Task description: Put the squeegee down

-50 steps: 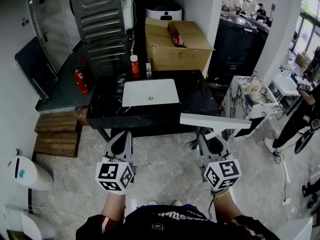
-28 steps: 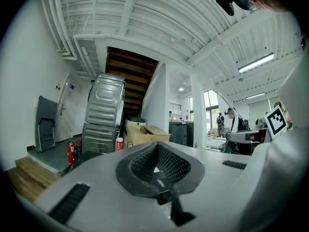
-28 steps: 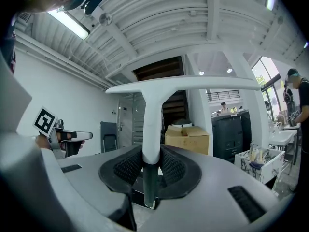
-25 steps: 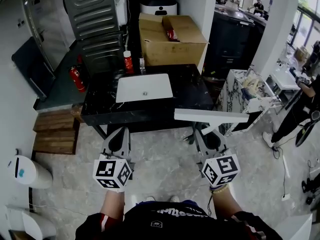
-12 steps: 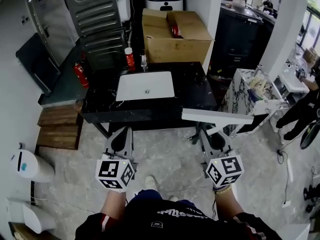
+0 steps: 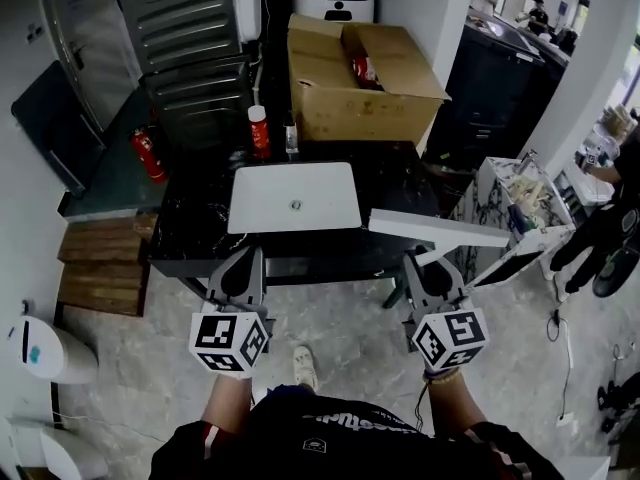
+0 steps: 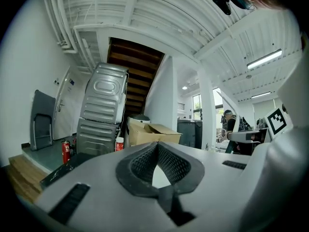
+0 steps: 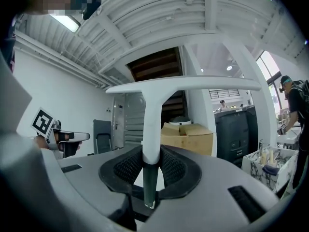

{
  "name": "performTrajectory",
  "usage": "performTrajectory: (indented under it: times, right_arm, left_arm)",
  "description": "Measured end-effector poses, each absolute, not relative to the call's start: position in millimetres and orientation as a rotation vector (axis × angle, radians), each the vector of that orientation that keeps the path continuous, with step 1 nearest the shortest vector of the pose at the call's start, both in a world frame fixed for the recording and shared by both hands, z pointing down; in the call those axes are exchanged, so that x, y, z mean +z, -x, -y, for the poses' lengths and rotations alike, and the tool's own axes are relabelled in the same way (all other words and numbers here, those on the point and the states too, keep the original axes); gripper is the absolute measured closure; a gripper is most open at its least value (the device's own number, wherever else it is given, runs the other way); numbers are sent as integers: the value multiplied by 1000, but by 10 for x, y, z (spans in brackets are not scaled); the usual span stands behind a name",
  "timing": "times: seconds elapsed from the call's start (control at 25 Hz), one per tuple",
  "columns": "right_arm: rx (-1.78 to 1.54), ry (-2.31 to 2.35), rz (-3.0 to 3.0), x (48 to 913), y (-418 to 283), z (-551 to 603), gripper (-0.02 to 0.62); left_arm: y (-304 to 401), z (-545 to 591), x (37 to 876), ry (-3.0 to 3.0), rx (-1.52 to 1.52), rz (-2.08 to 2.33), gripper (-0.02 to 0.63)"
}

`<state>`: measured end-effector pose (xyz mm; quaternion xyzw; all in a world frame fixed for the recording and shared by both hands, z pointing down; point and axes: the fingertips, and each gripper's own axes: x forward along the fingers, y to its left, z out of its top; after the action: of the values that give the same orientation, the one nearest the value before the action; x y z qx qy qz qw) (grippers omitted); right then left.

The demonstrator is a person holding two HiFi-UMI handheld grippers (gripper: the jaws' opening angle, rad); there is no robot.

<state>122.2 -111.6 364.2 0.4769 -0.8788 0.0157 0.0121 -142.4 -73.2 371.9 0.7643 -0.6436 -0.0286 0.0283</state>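
Counter (image 6: 190, 223) has come nearer; squeegee (image 6: 440, 230) masks its right corner.

In front of me stands a black marble table (image 6: 190, 230) with a white basin (image 6: 295, 198) set into its top. At its far edge a red bottle (image 6: 259, 134) stands just beside a small dark bottle (image 6: 291, 134).

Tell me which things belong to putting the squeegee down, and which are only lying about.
Belonging to the job: white T-shaped squeegee with dark handle, clamped in the right claw; black marble counter, probably where it goes.
Lying about: brown cardboard box, red fire extinguisher, red bottle with white cap, empty shut left claw.
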Motion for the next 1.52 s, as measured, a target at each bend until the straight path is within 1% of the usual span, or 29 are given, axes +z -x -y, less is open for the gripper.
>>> performTrajectory:
  times: [0.12,0.32,0.56,1.04,1.52]
  right_arm:
    - [33,-1509,2729,3539,-932,1571,469]
    - [35,-1539,2700,3470,-579,2085,469]
    - [47,-1564,2632,3535,-527,2447,469]
    - [172,-1584,2522,3825,-992,3040,469]
    - [476,-1476,2329,4838,-1233,3575,469]
  left_arm:
    - [1717,1248,3642,-2378,-106,1966,592]
    - [1967,1878,3587,-2423,-122,1901,592]
    - [2029,2357,3624,-2443,-133,1846,592]
    - [1449,3032,3853,-2473,-42,1723,592]
    - [1002,3570,4470,-2447,77,1593,592]
